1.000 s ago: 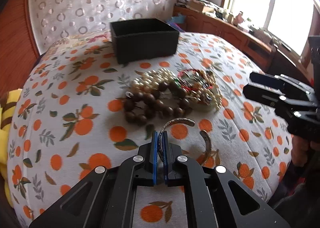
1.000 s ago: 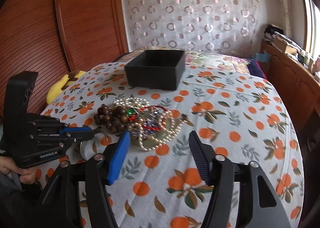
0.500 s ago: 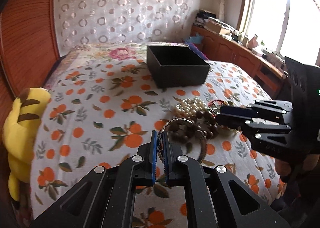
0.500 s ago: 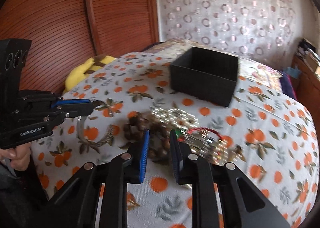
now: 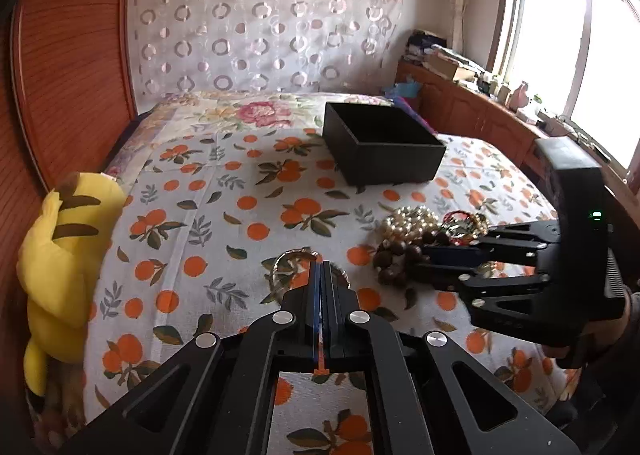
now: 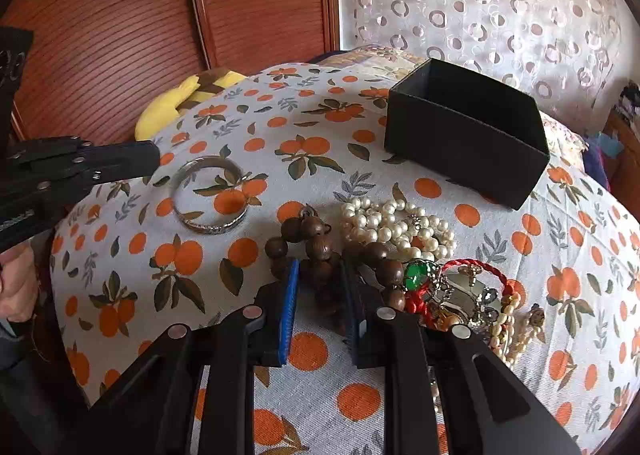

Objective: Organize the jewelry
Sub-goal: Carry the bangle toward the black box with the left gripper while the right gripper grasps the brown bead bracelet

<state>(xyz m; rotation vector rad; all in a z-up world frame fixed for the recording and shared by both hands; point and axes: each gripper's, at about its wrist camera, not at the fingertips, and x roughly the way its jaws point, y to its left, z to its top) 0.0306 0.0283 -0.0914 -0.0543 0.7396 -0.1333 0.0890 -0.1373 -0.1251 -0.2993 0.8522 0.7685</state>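
A silver bangle (image 6: 210, 195) lies flat on the orange-print bedspread; in the left wrist view the silver bangle (image 5: 292, 257) shows just ahead of my left gripper (image 5: 322, 269), whose jaws are shut. In the right wrist view the left gripper tip (image 6: 154, 159) sits at the bangle's edge; whether it still pinches the bangle I cannot tell. My right gripper (image 6: 320, 287) is partly open, its fingers straddling brown wooden beads (image 6: 316, 245). White pearls (image 6: 392, 223) and a red cord bracelet with a green stone (image 6: 452, 283) lie beside them. An open black box (image 6: 468, 131) stands farther back.
A yellow plush toy (image 5: 60, 255) lies at the bed's left edge against the wooden headboard (image 5: 60, 75). A cluttered wooden cabinet (image 5: 472, 111) runs under the window on the right. The bedspread (image 5: 224, 215) is bare between the box and the bangle.
My left gripper carried the bangle left, away from the pile, and lowered it to the bedspread. My right gripper moved down onto the wooden beads and widened its jaws around them.
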